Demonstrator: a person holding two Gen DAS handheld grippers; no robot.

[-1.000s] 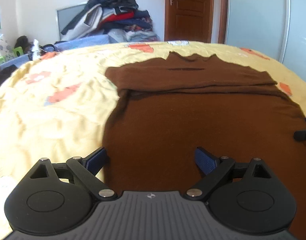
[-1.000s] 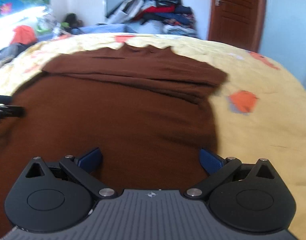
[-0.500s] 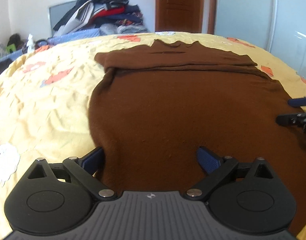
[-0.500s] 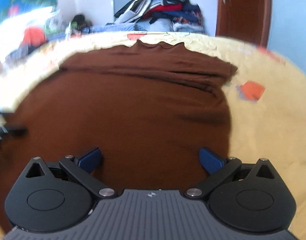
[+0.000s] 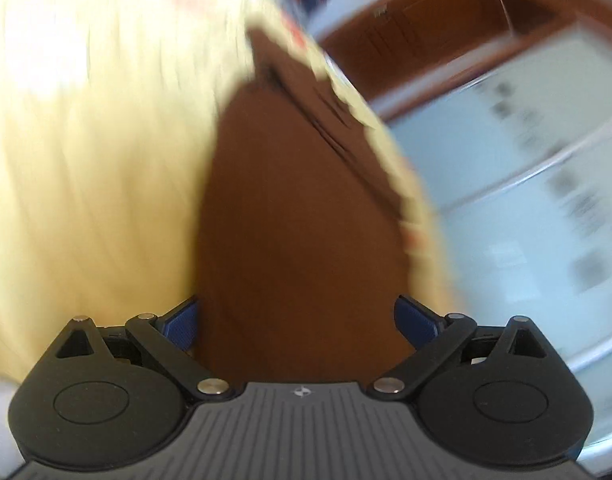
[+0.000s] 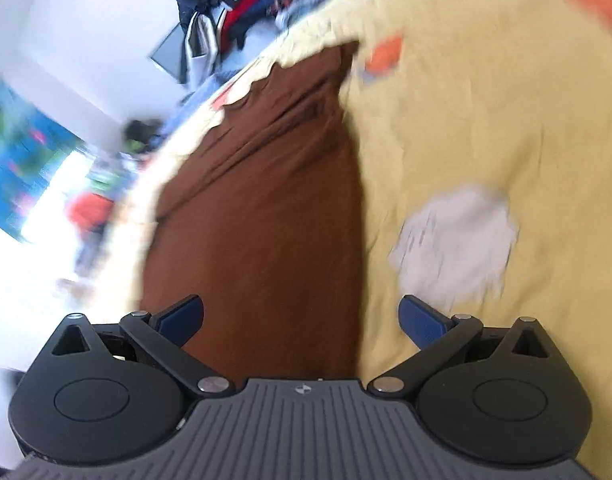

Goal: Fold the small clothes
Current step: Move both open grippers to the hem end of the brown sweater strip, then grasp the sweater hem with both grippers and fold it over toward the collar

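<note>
The shirt (image 5: 298,216) lies on the bed (image 5: 94,168), ahead of the left tool (image 5: 296,320) and the right tool (image 6: 302,320). A clothes pile (image 6: 234,12) sits beyond the bed's far edge.

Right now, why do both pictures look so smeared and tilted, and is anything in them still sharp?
Left wrist view: motion blur smears the yellow bedspread, brown garment and wardrobe doors, while the left gripper, jaws apart, is crisp. Right wrist view: milder blur, strongest at the blown-out bright edge; the right gripper, jaws apart, and the clothes pile read fairly clearly. Fisheye curvature bends both.
</note>
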